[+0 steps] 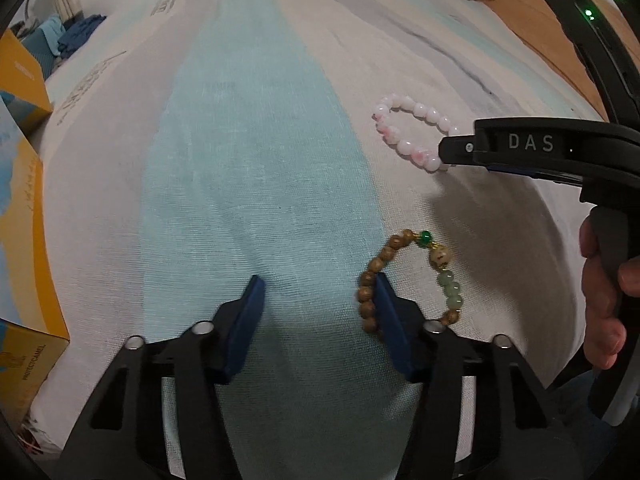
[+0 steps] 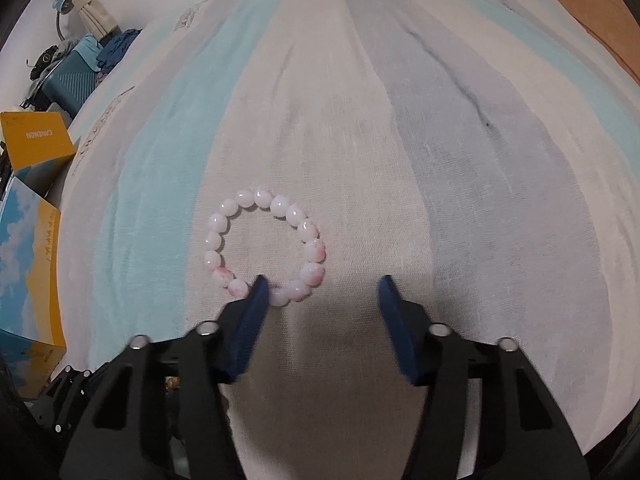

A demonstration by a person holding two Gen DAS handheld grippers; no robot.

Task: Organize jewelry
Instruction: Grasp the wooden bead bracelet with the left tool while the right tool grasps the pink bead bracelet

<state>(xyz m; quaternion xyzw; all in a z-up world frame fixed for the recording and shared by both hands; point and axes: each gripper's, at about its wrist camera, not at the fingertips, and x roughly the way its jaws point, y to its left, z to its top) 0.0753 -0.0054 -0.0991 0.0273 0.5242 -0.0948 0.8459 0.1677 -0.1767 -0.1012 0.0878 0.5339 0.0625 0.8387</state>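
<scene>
Two bead bracelets lie apart on a striped bedsheet (image 2: 460,160), neither lifted yet. The left gripper (image 1: 320,292) stands half open, one pad inside the wooden bracelet (image 1: 404,276), near the sheet's near edge. The right gripper (image 2: 322,292), half open, has one pad inside the pink bracelet (image 2: 264,246). Sorting looks barely begun.

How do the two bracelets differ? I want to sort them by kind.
The pink bracelet has pale pink-white glossy beads all alike; the brown bracelet mixes wooden-looking brown beads with pale green ones, one dark green and one cream.
The pink bracelet lies in a round ring; the brown bracelet lies in a longer oval.
Both are beaded loops lying flat on the striped cloth, each with a gripper finger at its rim.
</scene>
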